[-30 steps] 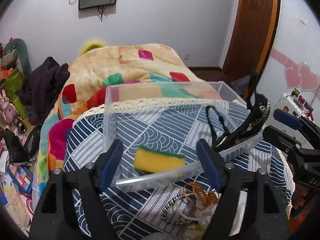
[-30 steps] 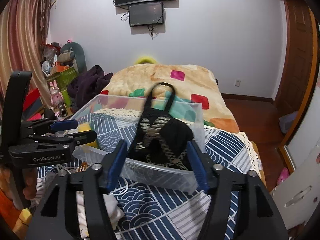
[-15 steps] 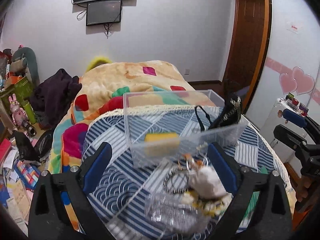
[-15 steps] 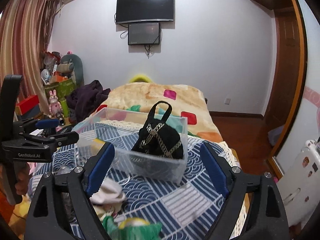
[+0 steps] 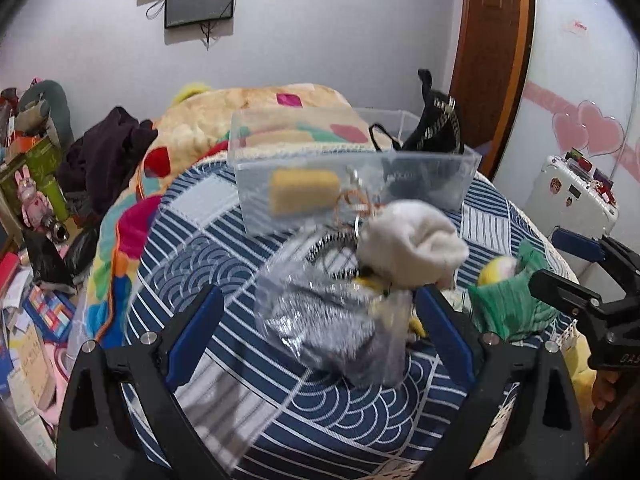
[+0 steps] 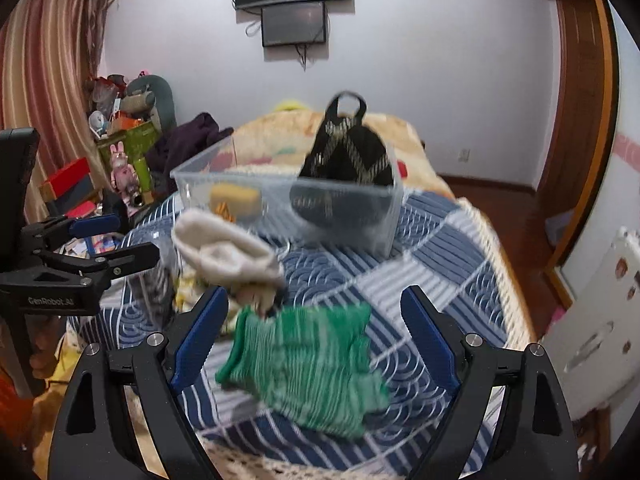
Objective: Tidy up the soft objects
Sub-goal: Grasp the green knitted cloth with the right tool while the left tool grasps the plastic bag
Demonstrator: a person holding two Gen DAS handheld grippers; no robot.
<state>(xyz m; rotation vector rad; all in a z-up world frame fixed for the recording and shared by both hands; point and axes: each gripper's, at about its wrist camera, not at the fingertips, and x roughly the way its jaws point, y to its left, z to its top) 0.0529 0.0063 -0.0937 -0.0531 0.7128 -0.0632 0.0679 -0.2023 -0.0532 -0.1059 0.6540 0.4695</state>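
Soft things lie heaped on the blue patterned cloth near me: a green knitted piece sits between the spread fingers of the right hand-held gripper, untouched by either blue pad, and a rolled cream sock rests just behind it, on top of a small jumble of beads and rings too blurred to sort out. A clear plastic bag with something grey inside lies between the fingers of the left hand-held gripper, which also stands released and grasping nothing. Beyond the heap stands a clear plastic bin on the same cloth. Inside it a yellow sponge lies at the left end and a black bag with a chain strap stands at the right end, its handle rising above the rim. Behind the bin stretches a bed under a colourful blanket, with dark clothing bunched beside it.
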